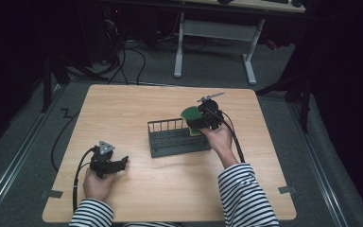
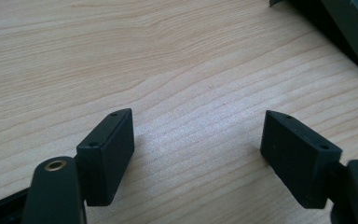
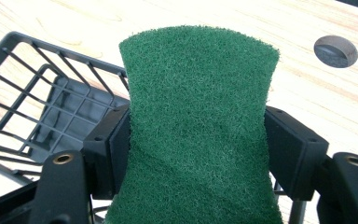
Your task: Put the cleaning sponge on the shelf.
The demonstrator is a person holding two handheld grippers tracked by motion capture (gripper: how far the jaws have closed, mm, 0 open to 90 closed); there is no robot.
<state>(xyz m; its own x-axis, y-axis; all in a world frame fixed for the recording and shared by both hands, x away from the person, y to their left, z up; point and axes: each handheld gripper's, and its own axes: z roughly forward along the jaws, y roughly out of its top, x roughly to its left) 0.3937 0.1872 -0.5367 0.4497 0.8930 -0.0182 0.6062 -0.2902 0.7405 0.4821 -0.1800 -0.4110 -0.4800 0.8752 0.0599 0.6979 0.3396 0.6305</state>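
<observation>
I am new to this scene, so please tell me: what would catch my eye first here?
The green sponge, pinched at its waist by the right gripper, sits above the right end of the dark wire rack at the middle of the table. The left gripper rests open near the front left.

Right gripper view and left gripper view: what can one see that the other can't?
Right gripper view alone: a green sponge squeezed in at the waist by the right gripper, the wire end of the rack, and a round hole in the table top.

Left gripper view alone: the left gripper open with nothing between its jaws, low over bare wood.

Both: the wooden table and some of the dark rack, which the left gripper view catches at its top right corner.
</observation>
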